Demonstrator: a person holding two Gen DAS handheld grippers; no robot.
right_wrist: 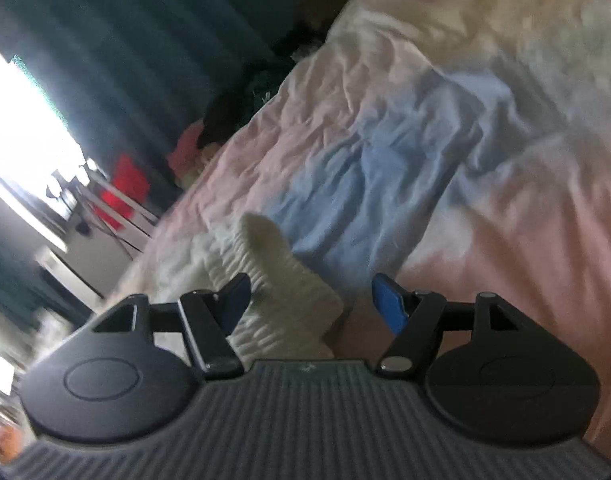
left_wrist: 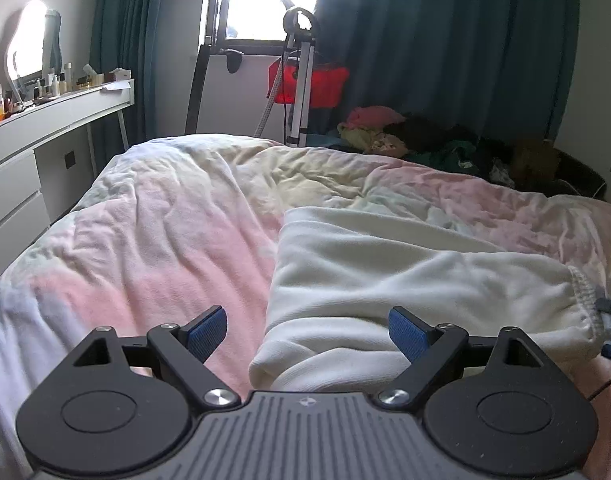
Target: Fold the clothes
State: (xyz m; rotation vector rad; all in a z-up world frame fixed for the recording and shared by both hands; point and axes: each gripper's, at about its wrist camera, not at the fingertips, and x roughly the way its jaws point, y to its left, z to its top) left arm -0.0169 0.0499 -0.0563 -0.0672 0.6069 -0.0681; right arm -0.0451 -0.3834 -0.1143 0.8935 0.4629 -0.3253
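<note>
A cream garment [left_wrist: 405,280] lies spread on a bed's pastel duvet [left_wrist: 165,220], its folded edge running from mid-bed toward the left gripper [left_wrist: 307,330]. That gripper hangs low over the garment's near end with its blue-padded jaws spread wide and nothing between them; the left pad sits over bare duvet, the right pad over the cream cloth. At the garment's right end, a gathered, ribbed hem [left_wrist: 585,292] bunches up.

The right-wrist view is tilted and blurred. There the right gripper [right_wrist: 309,304] is also released, jaws apart, with a ribbed cuff [right_wrist: 273,268] of the garment standing up between them, close against the left pad and clear of the right one. Whether the cuff touches the left pad cannot be told. Beyond the cuff the duvet shows pink and blue patches.

Past the garment, at the bed's far edge, a heap of clothes [left_wrist: 425,140] lies below a dark curtain [left_wrist: 445,40]. Left of that heap stand a metal stand [left_wrist: 301,80] with a red bag [left_wrist: 325,84], and a bright window [left_wrist: 273,0]. Farther left of the bed is a white dresser [left_wrist: 45,128] crowded with bottles.
</note>
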